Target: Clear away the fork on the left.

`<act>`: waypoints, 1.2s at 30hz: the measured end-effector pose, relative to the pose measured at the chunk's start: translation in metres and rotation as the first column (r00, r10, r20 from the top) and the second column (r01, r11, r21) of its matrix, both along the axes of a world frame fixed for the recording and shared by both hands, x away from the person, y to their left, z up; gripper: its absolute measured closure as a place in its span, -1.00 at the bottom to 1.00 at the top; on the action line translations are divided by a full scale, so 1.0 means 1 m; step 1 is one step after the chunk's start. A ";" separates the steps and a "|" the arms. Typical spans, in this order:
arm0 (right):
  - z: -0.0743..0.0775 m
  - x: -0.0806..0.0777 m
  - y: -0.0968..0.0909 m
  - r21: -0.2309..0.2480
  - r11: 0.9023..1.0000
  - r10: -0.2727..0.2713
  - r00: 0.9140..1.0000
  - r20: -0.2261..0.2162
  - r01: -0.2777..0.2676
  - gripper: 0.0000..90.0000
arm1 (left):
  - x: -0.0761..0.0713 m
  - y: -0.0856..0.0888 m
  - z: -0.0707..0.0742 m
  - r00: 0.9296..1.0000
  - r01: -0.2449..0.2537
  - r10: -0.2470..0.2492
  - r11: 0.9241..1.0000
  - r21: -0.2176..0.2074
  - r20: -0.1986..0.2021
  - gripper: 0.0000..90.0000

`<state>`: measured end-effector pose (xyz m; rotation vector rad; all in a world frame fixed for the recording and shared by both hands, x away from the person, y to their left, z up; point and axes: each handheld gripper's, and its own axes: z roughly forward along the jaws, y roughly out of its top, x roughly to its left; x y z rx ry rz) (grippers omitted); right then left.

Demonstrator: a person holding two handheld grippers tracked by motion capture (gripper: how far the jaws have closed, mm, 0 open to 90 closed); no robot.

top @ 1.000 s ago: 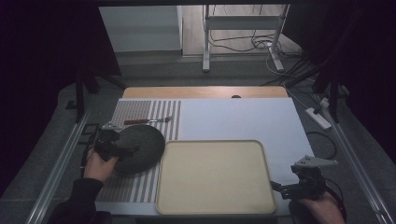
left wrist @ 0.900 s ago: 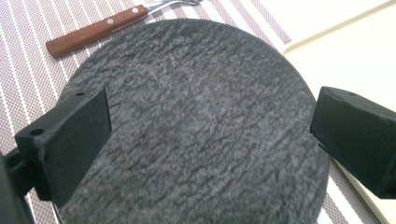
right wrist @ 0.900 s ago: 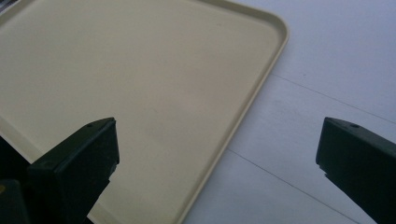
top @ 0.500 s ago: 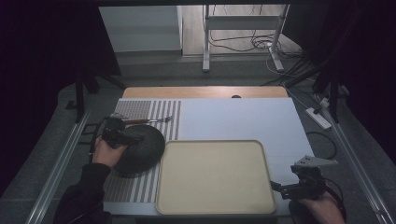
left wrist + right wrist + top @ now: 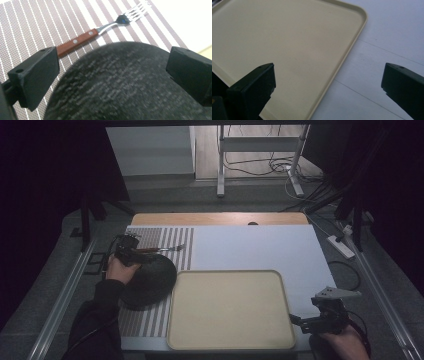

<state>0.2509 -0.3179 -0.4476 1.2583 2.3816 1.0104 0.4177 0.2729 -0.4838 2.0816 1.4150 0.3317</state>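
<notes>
Left gripper (image 5: 131,251) has advanced over the dark plate (image 5: 147,281) toward the fork (image 5: 100,30).
Both grippers' jaws gape, grasping nothing; tray (image 5: 227,340) unfilled, right gripper (image 5: 300,322) idle beside it.

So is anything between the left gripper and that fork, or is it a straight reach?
Partly. The dark round plate sits right in front of the left gripper, below its open jaws. The fork lies just beyond the plate's far rim on the striped mat, handle end nearest. Nothing else visible blocks it; the reach must pass over the plate.
</notes>
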 end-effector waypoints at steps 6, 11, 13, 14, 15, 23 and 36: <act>0.000 0.000 0.000 0.000 1.000 0.001 1.000 0.000 -0.001 -1.00 | 0.015 -0.001 -0.003 1.000 -0.005 0.005 1.000 0.007 -0.011 -1.00; 0.000 0.000 0.000 0.000 1.000 0.001 1.000 -0.001 -0.001 -1.00 | 0.030 -0.002 -0.006 1.000 -0.013 0.013 1.000 0.016 -0.025 -1.00; 0.000 0.000 0.000 -0.001 1.000 0.002 1.000 -0.001 -0.002 -1.00 | 0.039 -0.002 -0.008 0.999 -0.013 0.015 0.999 0.034 -0.037 -1.00; 0.000 0.000 0.000 -0.001 1.000 0.002 1.000 0.000 -0.002 -1.00 | 0.039 -0.002 -0.008 0.999 -0.013 0.015 0.999 0.034 -0.037 -1.00; 0.000 0.000 0.000 -0.001 1.000 0.002 1.000 0.000 -0.002 -1.00 | 0.042 -0.001 -0.009 0.999 -0.016 0.017 0.999 0.039 -0.039 -1.00; 0.000 0.000 0.000 0.001 1.000 0.005 1.000 0.000 -0.005 -1.00 | 0.062 0.013 -0.014 0.996 -0.053 0.058 0.996 0.069 -0.066 -0.96; 0.000 0.000 0.000 0.000 1.000 0.012 1.000 -0.002 -0.012 -1.00 | 0.077 0.036 -0.025 0.992 -0.060 0.070 0.994 0.089 -0.109 0.60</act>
